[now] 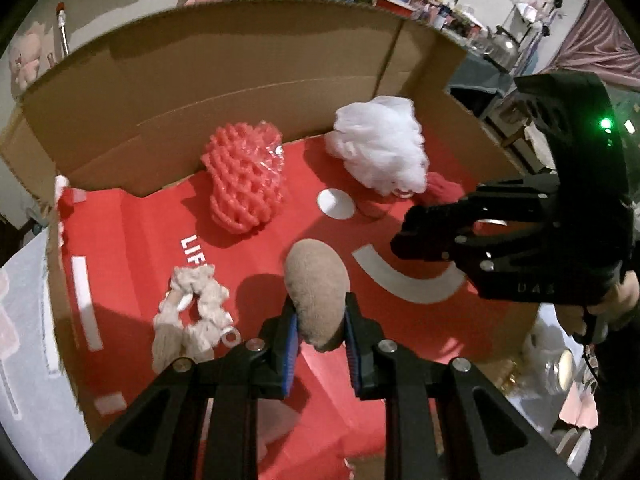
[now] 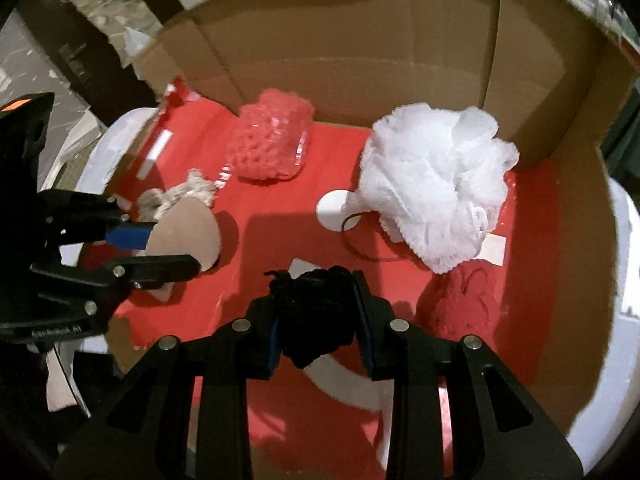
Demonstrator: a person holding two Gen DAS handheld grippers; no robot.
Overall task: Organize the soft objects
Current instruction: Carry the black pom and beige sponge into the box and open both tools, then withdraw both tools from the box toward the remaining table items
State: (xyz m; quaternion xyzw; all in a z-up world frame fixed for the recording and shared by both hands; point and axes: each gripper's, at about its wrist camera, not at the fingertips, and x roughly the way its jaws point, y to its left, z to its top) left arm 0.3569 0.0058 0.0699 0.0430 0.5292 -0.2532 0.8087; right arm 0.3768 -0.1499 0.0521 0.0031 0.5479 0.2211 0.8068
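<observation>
Both grippers hang over the open cardboard box (image 1: pixel 248 80), each carrying something. The left gripper (image 1: pixel 320 332) is clamped on a beige plush pad (image 1: pixel 318 292), pinched at its near end with most of it sticking out past the fingertips. The right gripper (image 2: pixel 318 320) is clamped on a black knitted bundle (image 2: pixel 316 312), squeezed tight between the pads.

Already on the box's red floor: a pink foam net (image 1: pixel 246 178) at the far left, a white mesh bath pouf (image 2: pixel 434 184) at the far right, a red knitted piece (image 2: pixel 460 308) near the pouf, and a cream scrunchie (image 1: pixel 192 312) at the near left.

2 risks stand out. The grippers sit close side by side, so a careless release could knock one against the other. The black bundle's loose yarn could also snag on the pads and drag out when the jaws part, while the plush pad, held only by its end, may tip onto the scrunchie.
</observation>
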